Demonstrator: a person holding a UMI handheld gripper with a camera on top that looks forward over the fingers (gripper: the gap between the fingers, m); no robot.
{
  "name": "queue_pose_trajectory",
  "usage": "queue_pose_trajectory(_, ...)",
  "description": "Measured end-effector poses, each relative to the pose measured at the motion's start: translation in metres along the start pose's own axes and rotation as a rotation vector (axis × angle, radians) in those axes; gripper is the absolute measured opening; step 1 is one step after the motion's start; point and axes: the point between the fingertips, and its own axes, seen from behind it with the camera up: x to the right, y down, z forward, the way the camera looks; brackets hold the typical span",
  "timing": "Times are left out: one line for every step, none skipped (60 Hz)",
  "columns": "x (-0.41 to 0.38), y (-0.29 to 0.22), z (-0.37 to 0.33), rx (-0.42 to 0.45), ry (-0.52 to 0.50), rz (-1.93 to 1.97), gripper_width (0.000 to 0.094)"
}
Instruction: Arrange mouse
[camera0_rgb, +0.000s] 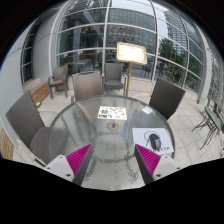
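Claw (116, 157) released: both fingers spread wide at the bottom of the frame, nothing between them but bare table. Left magenta pad (78, 155) and right magenta pad (152, 160) both visible, inner faces clear of any object.

Round glass table (85, 125) fills the centre of the frame, extending ahead of the fingers.

Mouse (153, 138): small, dark, lying on a white mouse mat (158, 142) at the lower right of the frame, just beyond the right fingertip and apart from it. Mat sits near the right rim of the table. Whether the mouse is square to the mat cannot be told.

Printed card or booklet (112, 112), white with coloured marks, lies flat near the table centre, up and left of the mouse, well apart from both fingers.

Dark chairs ring the table: one at the left of the frame (25, 120), one at upper centre (88, 85), one at the right (166, 98).

Signboard (131, 53) on a stand, upper centre. Glazed wall (95, 30) with buildings behind spans the top of the frame.
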Motion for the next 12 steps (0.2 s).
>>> queue_pose_trajectory(-0.0003,-0.0003,-0.001,0.002,0.002,0.0,0.086)
queue_pose_trajectory(-0.0005,-0.0008,-0.0018,0.004,0.004,0.002,0.0861)
queue_pose_trajectory(-0.0009,-0.0013,-0.0024,0.006,0.004,0.003,0.0862)
queue_pose_trajectory(-0.001,-0.0019,-0.003,0.009,0.004,0.005,0.0862)
queue_pose_trajectory(-0.002,-0.0037,-0.0041,0.012,0.005,0.007,0.0863)
queue_pose_trajectory(-0.0018,-0.004,-0.0049,0.015,0.005,0.009,0.0863)
queue_pose_trajectory(-0.0015,-0.0043,-0.0054,0.018,0.005,0.012,0.0861)
queue_pose_trajectory(-0.0024,-0.0045,-0.0064,0.021,0.005,0.016,0.0861)
queue_pose_trajectory(-0.0023,-0.0044,-0.0065,0.021,0.004,0.018,0.0861)
queue_pose_trajectory(-0.0022,-0.0041,-0.0067,0.022,0.004,0.02,0.0859)
queue_pose_trajectory(-0.0022,-0.004,-0.0069,0.022,0.004,0.021,0.0861)
queue_pose_trajectory(-0.002,-0.0041,-0.0071,0.023,0.005,0.022,0.086)
